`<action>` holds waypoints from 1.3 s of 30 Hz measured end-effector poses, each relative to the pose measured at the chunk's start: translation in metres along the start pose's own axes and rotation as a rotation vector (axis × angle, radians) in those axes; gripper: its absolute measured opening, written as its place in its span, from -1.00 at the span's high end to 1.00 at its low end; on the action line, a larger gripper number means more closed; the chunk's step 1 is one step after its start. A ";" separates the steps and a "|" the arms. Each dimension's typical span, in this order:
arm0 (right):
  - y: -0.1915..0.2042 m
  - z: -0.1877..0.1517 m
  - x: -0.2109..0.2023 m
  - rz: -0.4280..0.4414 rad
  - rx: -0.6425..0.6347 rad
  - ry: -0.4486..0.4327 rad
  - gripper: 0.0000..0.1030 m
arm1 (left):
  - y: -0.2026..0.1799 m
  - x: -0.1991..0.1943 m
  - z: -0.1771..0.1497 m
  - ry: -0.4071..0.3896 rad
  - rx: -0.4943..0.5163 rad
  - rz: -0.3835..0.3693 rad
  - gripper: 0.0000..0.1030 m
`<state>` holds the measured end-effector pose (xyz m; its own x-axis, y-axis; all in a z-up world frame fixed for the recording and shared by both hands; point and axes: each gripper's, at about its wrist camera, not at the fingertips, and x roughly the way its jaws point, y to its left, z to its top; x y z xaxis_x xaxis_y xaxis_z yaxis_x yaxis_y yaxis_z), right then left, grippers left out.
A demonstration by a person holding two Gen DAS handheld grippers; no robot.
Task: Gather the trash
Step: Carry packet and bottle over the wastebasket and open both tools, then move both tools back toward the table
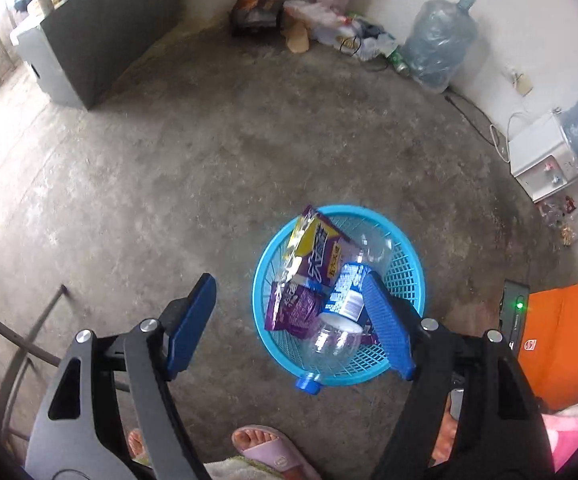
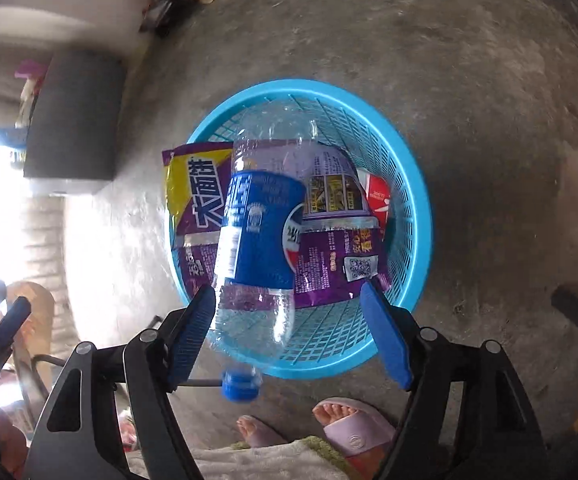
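A blue mesh basket [image 1: 339,210] [image 2: 301,84] stands on the concrete floor. In it lie a yellow-and-purple snack bag [image 1: 321,248] [image 2: 197,188], a purple bag [image 1: 301,308] [image 2: 337,248] and a red wrapper [image 2: 379,196]. On top rests a clear plastic bottle [image 1: 345,292] [image 2: 261,224] with a blue label, its blue cap [image 1: 309,384] [image 2: 241,386] hanging over the near rim. My right gripper [image 2: 289,336] hovers open over the basket; the bottle sits close to its left pad, well clear of the right pad. My left gripper [image 1: 289,324] is open and empty, above the basket's left side.
A person's feet in pink slippers [image 1: 269,452] [image 2: 353,428] stand just before the basket. A grey cabinet [image 1: 89,52] is at far left, bags and a water jug [image 1: 437,44] line the far wall, a dispenser [image 1: 545,152] and an orange box [image 1: 565,340] stand right.
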<state>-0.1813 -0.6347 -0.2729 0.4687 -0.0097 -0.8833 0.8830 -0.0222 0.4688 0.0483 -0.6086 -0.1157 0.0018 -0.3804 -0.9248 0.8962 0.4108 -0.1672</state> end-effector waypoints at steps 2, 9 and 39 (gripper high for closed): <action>0.000 -0.003 -0.006 -0.028 -0.024 -0.022 -0.42 | 0.000 -0.017 0.002 -0.037 0.007 0.002 -0.38; 0.008 -0.016 -0.012 -0.024 -0.076 -0.048 -0.42 | 0.017 -0.098 -0.011 -0.141 -0.019 -0.029 -0.38; 0.203 -0.194 -0.184 0.266 -0.719 -0.219 -0.41 | 0.201 -0.385 -0.277 -0.636 -0.353 0.264 -0.46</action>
<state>-0.0836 -0.4434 -0.0149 0.7165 -0.1216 -0.6869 0.5763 0.6580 0.4846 0.1045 -0.1496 0.1125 0.5461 -0.5920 -0.5927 0.6363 0.7534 -0.1662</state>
